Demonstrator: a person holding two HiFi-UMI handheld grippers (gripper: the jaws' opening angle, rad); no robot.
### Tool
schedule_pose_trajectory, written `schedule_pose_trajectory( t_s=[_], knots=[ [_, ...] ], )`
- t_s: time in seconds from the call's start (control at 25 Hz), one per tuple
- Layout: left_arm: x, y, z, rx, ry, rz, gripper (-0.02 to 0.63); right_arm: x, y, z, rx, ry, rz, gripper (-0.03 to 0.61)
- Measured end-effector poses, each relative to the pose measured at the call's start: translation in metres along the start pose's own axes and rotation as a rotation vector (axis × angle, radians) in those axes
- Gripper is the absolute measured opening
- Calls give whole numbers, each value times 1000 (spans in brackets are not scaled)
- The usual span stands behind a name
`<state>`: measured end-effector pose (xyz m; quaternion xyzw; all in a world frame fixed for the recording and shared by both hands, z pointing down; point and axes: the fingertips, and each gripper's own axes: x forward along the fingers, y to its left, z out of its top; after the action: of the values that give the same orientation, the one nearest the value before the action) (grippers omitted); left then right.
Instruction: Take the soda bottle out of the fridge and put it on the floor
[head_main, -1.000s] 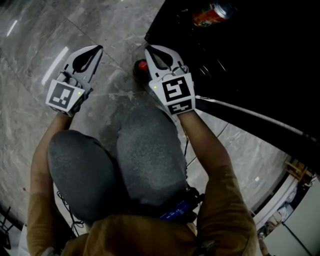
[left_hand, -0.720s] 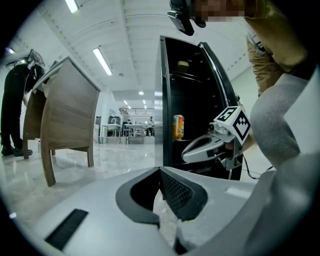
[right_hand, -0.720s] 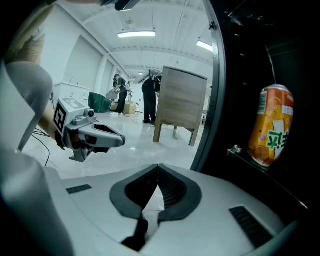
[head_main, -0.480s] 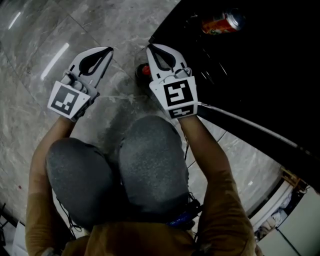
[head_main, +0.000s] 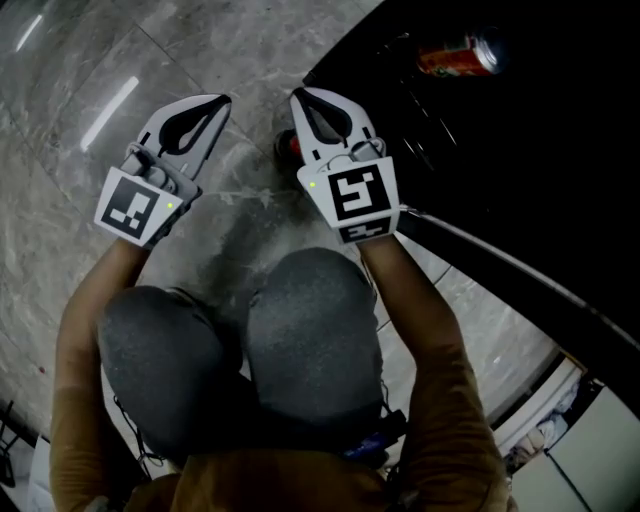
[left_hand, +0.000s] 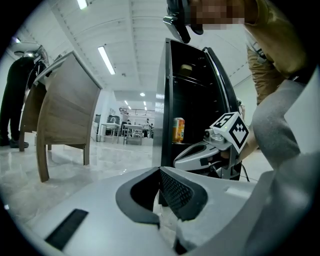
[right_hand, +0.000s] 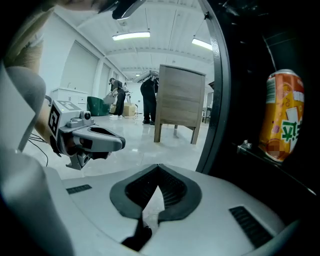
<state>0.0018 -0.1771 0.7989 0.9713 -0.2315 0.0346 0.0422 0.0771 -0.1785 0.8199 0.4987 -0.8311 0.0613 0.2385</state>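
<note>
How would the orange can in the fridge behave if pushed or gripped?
The orange can stands upright, so a high push would probably tip it, and it might roll. Its glossy round wall looks slippery to grip.

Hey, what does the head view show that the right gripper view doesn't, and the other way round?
Only the head view: the person's knees and a red cap on the floor beside the right tool, likely the bottle's. Only the right gripper view: a wooden table, people standing near it, and ceiling lights. Both: the orange can in the fridge, the left tool, and the pale floor.
</note>
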Motion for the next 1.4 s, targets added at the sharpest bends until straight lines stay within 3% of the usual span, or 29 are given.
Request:
schedule_pose_trajectory(
  t_s=[0.28,0.56,0.76,0.88,1.2,1.4],
  knots=[
    [-6,-25,25,-61,96,-59,2,-33,6,22,68,94,2,0],
    [-40,-32,65,-113,150,-3,2,-71,18,58,101,145,6,0],
    [-51,-37,115,-44,136,19,0,-89,33,102,43,130,56,0],
    [-56,-58,142,-14,142,10,2,-105,37,126,67,115,56,0],
    [-89,-95,211,-55,163,71,1,-169,46,178,87,133,73,0],
    [-88,-94,220,-65,187,81,1,-170,53,180,146,168,99,0]
  ],
)
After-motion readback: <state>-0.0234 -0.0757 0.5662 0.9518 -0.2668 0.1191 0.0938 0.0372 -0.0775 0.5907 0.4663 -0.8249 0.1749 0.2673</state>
